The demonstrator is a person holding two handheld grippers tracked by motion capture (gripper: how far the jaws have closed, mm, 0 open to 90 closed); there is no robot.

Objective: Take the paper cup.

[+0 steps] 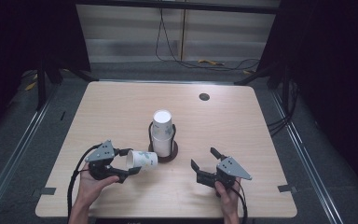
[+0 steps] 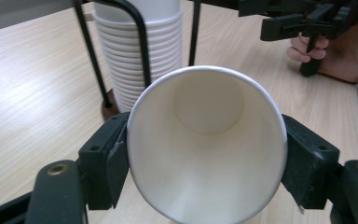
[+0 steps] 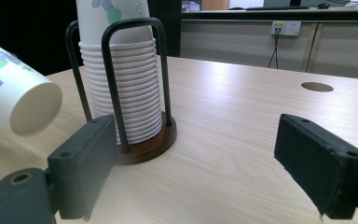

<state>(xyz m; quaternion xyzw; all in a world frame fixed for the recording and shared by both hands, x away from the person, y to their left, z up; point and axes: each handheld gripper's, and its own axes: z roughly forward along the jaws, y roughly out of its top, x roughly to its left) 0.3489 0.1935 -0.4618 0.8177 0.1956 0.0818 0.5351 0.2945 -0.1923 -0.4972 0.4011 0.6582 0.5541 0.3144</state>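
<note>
A white paper cup (image 1: 142, 159) with a green and blue print lies on its side in the air, just left of the holder. My left gripper (image 1: 129, 161) is shut on it near the rim. In the left gripper view the cup's mouth (image 2: 209, 102) faces the camera, with a black pad pressed on each side. A tall stack of the same cups (image 1: 162, 133) stands mouth down inside a black wire holder on a round brown base (image 1: 171, 154). My right gripper (image 1: 203, 157) is open and holds nothing, to the right of the holder, pointing at the stack (image 3: 121, 84).
The light wooden table (image 1: 242, 130) has a round cable hole (image 1: 204, 96) at its far right. Cables lie on the floor behind the table. The held cup's bottom (image 3: 18, 102) hangs at the left of the right gripper view.
</note>
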